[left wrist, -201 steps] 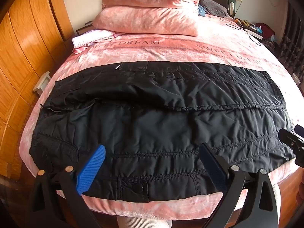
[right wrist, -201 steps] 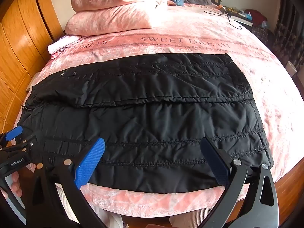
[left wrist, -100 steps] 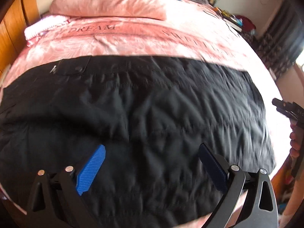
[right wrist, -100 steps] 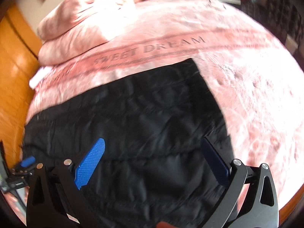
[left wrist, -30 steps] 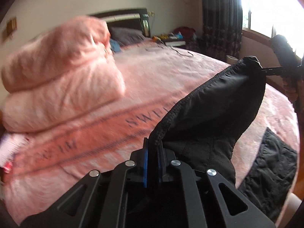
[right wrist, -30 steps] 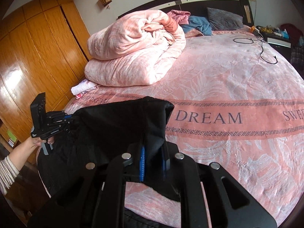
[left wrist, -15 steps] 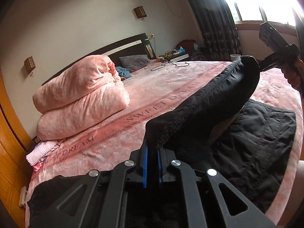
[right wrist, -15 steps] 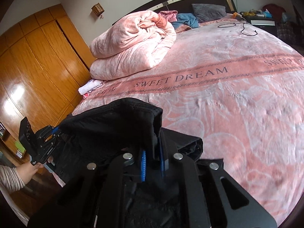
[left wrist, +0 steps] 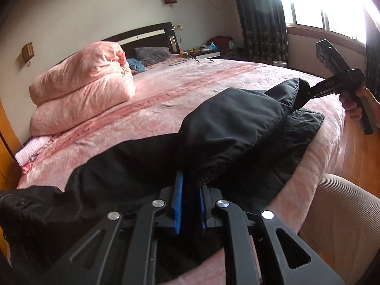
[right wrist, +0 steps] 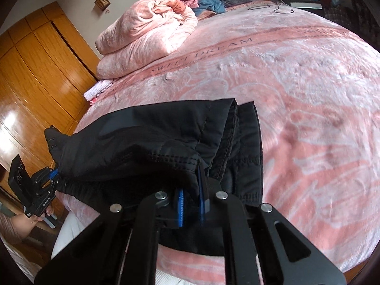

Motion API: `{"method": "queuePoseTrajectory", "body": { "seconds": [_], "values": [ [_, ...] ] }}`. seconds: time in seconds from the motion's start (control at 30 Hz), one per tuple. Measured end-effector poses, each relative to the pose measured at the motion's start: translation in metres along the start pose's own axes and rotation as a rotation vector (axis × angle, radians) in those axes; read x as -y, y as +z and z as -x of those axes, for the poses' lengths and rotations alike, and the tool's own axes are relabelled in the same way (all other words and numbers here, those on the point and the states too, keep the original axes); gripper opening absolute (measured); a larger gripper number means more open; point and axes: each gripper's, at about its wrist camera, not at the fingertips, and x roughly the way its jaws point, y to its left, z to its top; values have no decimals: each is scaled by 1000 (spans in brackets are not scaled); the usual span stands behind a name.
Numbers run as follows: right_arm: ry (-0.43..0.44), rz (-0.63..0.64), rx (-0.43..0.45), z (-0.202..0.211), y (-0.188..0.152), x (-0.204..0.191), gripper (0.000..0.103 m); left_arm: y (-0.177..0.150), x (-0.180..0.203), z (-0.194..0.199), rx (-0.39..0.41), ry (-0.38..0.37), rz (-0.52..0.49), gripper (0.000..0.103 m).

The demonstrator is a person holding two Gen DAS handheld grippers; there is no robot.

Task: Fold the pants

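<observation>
i've got the left gripper (left wrist: 190,185) pinched tight on a hem of the black pants (left wrist: 225,128), blue pads (left wrist: 178,204) pressed together with fabric between them. right gripper (right wrist: 191,185) is the same, clamped on the opposite end of that edge; from the left wrist view i see it (left wrist: 311,92) biting the far corner, held in my right hand (left wrist: 356,104). from the right wrist view the left gripper (right wrist: 51,178) shows at the far left, gripping the other corner. the held edge is lifted off the bed (right wrist: 308,95) and stretched between the two grippers, draped back over the lower layer of the pants, which lies flat on the pink "sweet dream" bedspread near the foot edge. the layers look roughly aligned at the right side, though the blur there makes that hard to confirm. folded pink duvet (left wrist: 80,85) sits well apart near the headboard, wooden wardrobe (right wrist: 35,71) on the left.
</observation>
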Motion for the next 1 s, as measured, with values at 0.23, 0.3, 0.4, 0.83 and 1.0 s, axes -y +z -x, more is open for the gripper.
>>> {"method": "queuePoseTrajectory", "body": {
  "seconds": [0.23,0.3,0.4,0.83,1.0],
  "values": [
    [-39,-24,-49,-6,-21,12,13,-26,13,-13,-87,-49,102,13],
    [-48,-39,-45,-2,-22,15,15,-31,15,-17,-116,-77,136,16],
    [-72,-33,-53,3,-22,16,21,-35,22,-17,-139,-74,139,29],
    [-310,43,26,67,-29,10,99,-22,-36,18,-106,6,301,83],
    [-311,42,133,102,-10,2,99,-11,-77,13,-88,14,441,83]
  ]
}}
